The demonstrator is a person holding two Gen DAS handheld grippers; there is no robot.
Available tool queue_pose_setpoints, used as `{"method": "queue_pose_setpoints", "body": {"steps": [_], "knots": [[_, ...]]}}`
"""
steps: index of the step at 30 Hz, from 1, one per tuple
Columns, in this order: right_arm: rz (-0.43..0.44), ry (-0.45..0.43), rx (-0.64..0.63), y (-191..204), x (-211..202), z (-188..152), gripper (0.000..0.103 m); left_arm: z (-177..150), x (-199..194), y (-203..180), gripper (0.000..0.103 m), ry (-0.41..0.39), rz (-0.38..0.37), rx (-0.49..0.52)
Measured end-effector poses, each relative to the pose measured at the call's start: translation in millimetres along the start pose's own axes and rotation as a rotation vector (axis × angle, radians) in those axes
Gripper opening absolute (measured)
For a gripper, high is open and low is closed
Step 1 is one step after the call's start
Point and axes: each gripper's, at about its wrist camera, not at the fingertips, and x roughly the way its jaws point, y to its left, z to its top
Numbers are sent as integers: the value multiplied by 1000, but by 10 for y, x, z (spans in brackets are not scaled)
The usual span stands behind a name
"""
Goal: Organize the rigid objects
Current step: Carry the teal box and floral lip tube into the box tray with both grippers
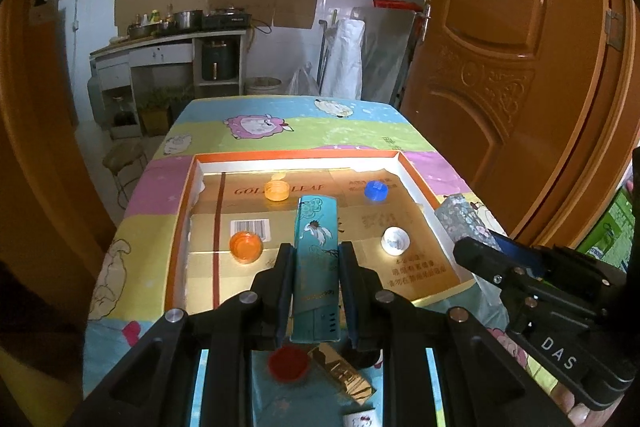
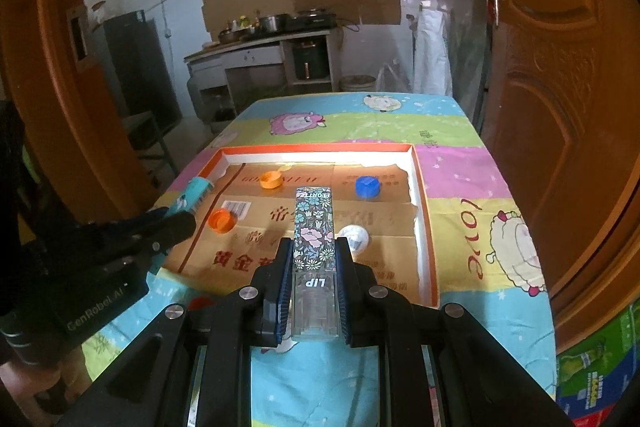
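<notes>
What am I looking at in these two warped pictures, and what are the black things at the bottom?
Each picture comes from a fisheye camera on a hand-held two-finger tool, looking along its fingers. No robot arm: a person carries one tool in each hand.

The left tool is shut on a teal box. The right tool is shut on a floral box marked LIP. Each tool also shows at the side of the other's picture.

Ahead, on a cartoon tablecloth, lies a shallow orange-rimmed tray lined with cardboard. In it are four bottle caps: two orange, one blue, one white. A red cap lies outside.
</notes>
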Motion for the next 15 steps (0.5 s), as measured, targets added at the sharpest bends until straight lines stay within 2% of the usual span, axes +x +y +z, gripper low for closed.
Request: {"method": "queue_pose_setpoints", "body": {"steps": [15], "knots": [[-54,43,23,-389,343,158,20,204,425,-154,22,45,-13,10]]}}
